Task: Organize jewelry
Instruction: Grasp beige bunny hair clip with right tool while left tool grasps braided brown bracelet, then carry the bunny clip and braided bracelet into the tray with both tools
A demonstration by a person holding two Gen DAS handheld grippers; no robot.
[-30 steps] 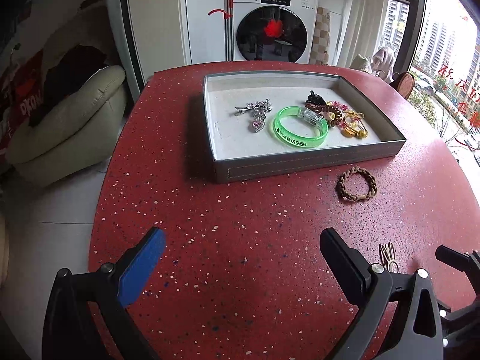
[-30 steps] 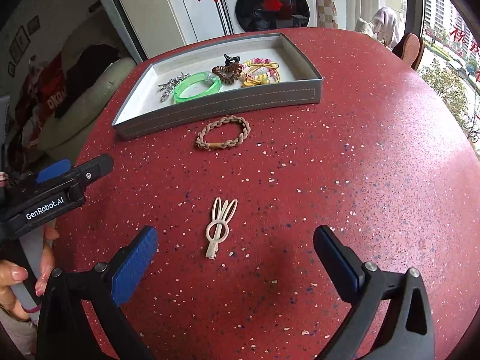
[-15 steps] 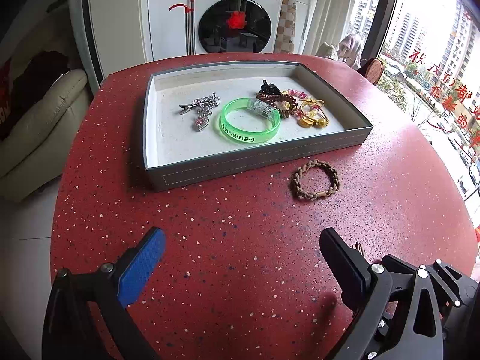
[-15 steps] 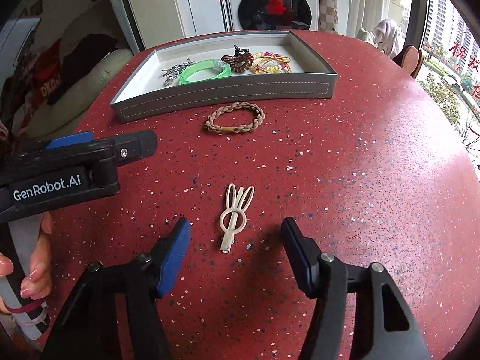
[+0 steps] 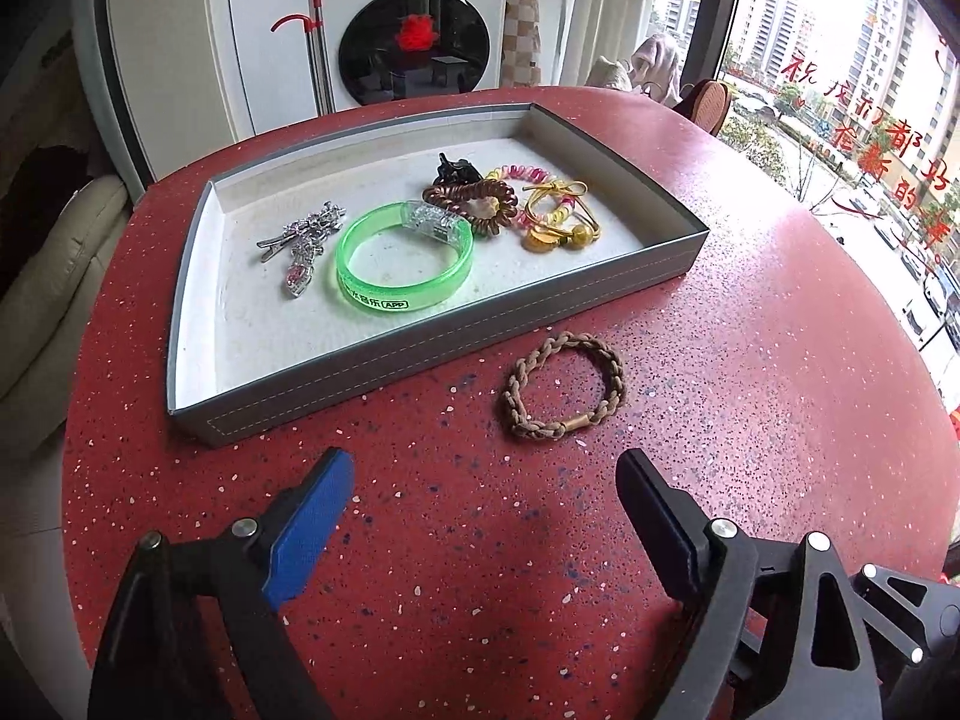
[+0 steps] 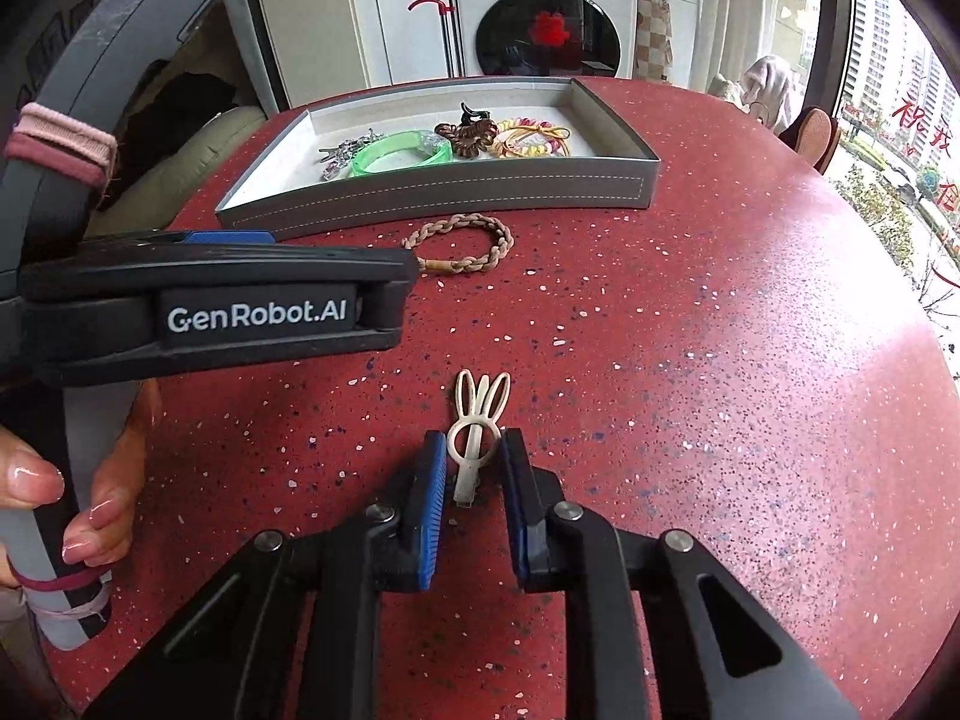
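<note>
A cream rabbit-ear hair clip (image 6: 474, 438) lies on the red table. My right gripper (image 6: 473, 450) is closed around its ring, both pads touching its sides. A braided brown bracelet (image 5: 564, 387) lies on the table just in front of the grey tray (image 5: 420, 354); it also shows in the right wrist view (image 6: 465, 243). My left gripper (image 5: 480, 480) is open and empty, a short way before the bracelet. The tray holds a green bangle (image 5: 403, 258), a silver brooch (image 5: 303, 243), a brown coil hair tie (image 5: 471, 201) and yellow-pink ties (image 5: 555, 216).
The round red table (image 5: 780, 360) ends at the left and right. The left gripper's body (image 6: 228, 312) reaches across the left of the right wrist view. A washing machine (image 5: 414, 24) and a beige sofa (image 5: 42, 276) stand beyond.
My right gripper moved forward and closed from wide open onto the hair clip. My left gripper moved closer to the tray and the braided bracelet, still open.
</note>
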